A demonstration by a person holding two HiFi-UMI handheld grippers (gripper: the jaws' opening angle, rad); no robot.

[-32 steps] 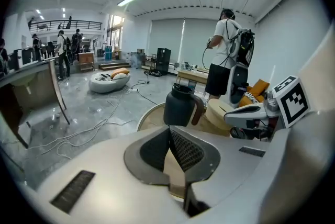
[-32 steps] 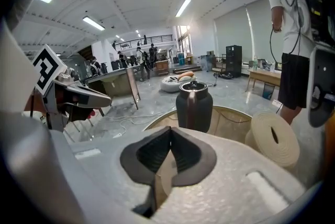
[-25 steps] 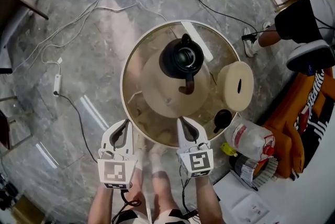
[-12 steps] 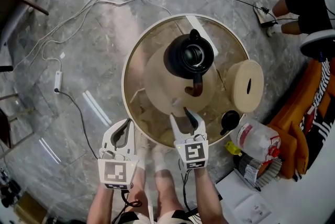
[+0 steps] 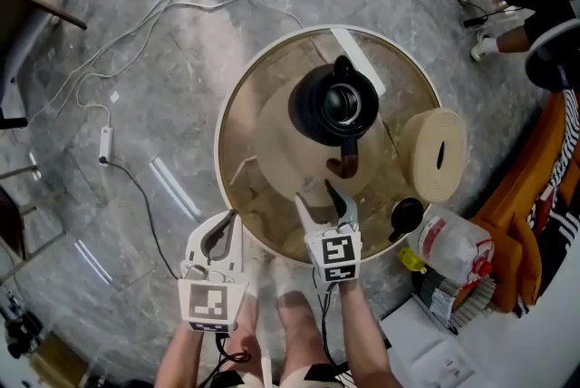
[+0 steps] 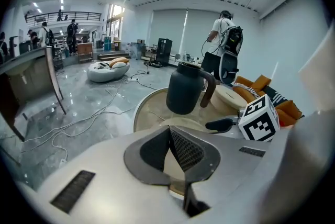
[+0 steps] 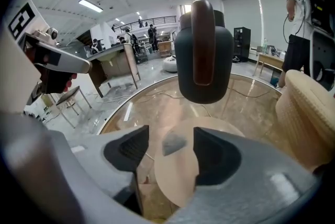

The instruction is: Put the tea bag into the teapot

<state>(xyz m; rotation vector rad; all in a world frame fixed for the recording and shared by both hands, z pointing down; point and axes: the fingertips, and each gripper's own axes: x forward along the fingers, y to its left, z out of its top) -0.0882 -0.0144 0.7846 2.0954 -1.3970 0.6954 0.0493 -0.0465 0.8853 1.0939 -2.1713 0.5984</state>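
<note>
Presently at the pick-up stage, judging by how things lie.

Right gripper (image 5: 318, 194): reaches over the near edge of the round glass table (image 5: 243, 85), jaws spread, clamping nothing. Straddles the tea bag (image 7: 174, 143), a small grey triangular packet lying flat on the beige mat (image 5: 270, 140), with clear gaps to both pads. Likely held low and level so the pads can close on the packet's two sides without scraping the mat.

Teapot (image 5: 338, 103): stands upright on the same mat, just beyond the tea bag. Shows an uncovered mouth from above, so is ready to receive. Turns its brown handle (image 5: 345, 165) toward the person, almost in line with the right gripper's reach. Worth minding on the lift, since the handle sits between the packet and the mouth.

Small black lid-like piece (image 5: 404, 216): rests at the table's right edge, well clear of the working line; probably the teapot's lid, set aside to free the opening. Next to it, a woven round box (image 5: 435, 154) with a slot on top.

Left gripper (image 6: 170, 136): hangs back at the table's near rim, jaws pressed together on nothing. Parked out of the way, it seems, since a one-gripper job needs no second hold; close enough to steady the teapot if needed.
</note>
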